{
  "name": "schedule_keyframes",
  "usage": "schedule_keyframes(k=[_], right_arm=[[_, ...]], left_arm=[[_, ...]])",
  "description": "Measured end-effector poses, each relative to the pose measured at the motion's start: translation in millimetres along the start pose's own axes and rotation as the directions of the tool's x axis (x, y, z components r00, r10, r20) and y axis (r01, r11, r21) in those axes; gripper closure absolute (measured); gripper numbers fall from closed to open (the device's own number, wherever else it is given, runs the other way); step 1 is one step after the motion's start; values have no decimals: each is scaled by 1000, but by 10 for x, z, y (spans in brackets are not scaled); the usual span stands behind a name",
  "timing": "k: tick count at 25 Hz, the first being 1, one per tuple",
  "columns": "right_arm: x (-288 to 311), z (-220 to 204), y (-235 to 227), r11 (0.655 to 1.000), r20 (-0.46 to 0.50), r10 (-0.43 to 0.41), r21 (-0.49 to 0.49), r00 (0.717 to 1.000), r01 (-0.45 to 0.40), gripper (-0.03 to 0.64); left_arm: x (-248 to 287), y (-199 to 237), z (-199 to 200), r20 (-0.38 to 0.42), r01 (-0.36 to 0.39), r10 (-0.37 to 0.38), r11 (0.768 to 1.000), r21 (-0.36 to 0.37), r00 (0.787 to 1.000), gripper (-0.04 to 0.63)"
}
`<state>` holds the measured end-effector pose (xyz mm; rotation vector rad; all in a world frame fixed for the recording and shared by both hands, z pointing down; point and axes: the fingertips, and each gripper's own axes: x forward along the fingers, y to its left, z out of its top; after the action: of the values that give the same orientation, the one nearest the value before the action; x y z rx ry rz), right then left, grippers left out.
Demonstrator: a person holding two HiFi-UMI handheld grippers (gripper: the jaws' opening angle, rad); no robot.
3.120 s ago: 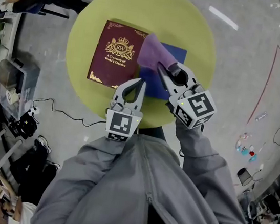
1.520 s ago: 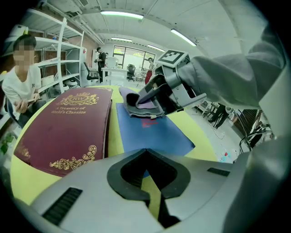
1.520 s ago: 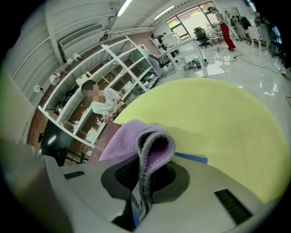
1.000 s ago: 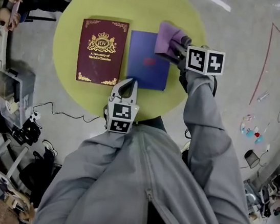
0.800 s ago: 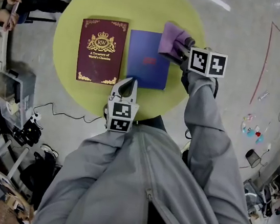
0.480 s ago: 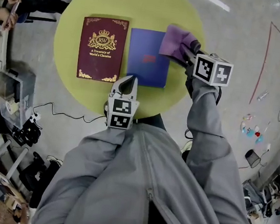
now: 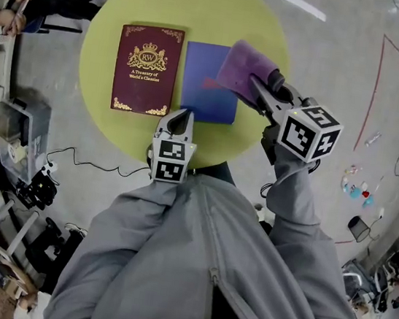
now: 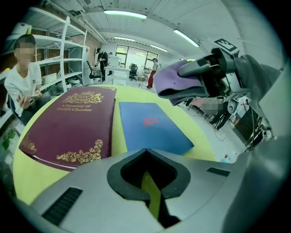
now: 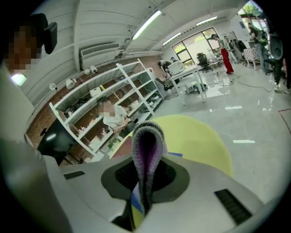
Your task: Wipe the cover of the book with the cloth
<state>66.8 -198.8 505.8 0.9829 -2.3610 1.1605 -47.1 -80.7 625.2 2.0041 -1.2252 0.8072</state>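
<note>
The blue book (image 7: 202,98) lies flat on the round yellow-green desk (image 7: 206,5). Its long axis runs straight away from us, and one short edge faces our body. Just to its left, apart by a narrow strip of desk, lies the maroon book (image 7: 146,69), parallel to it. We cannot tell from the task sentence alone which book is meant, but the cloth is over the blue one.

The purple cloth (image 7: 240,71) overhangs the blue book's far right corner. In the left gripper view the cloth (image 8: 175,84) hangs in the air above the blue cover (image 8: 150,127) and appears clear of it, not pressed down.

The right claw (image 7: 262,90) comes in from the book's right side, pointing up and to the left across the right long edge. In its own view it is clamped on a fold of the cloth (image 9: 146,150), which stands up between the jaws.

So the cover lies to the left of this claw and below it. We judge that the coming move is to lower the cloth onto the cover and sweep leftward or along the long axis.

The left claw (image 7: 182,116) sits at the near rim of the desk, just short of the blue book's near edge. Its jaws are together with nothing between them. It is close enough to steady the book but does not touch it.
</note>
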Motion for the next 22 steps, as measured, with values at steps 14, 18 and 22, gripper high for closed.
schedule_keyframes(k=[14, 18, 22], right_arm=[[782, -317, 918, 876, -45, 475, 119, 879, -467, 558], [1119, -596, 751, 874, -110, 473, 181, 874, -451, 558], [1336, -757, 519, 922, -193, 364, 213, 911, -323, 558]], left_arm=[[-52, 40, -92, 20, 1, 0, 1000, -29, 1000, 578], [-37, 51, -109, 23, 0, 1, 1000, -25, 1000, 578], [-21, 62, -115, 22, -1, 1, 1000, -12, 1000, 578]])
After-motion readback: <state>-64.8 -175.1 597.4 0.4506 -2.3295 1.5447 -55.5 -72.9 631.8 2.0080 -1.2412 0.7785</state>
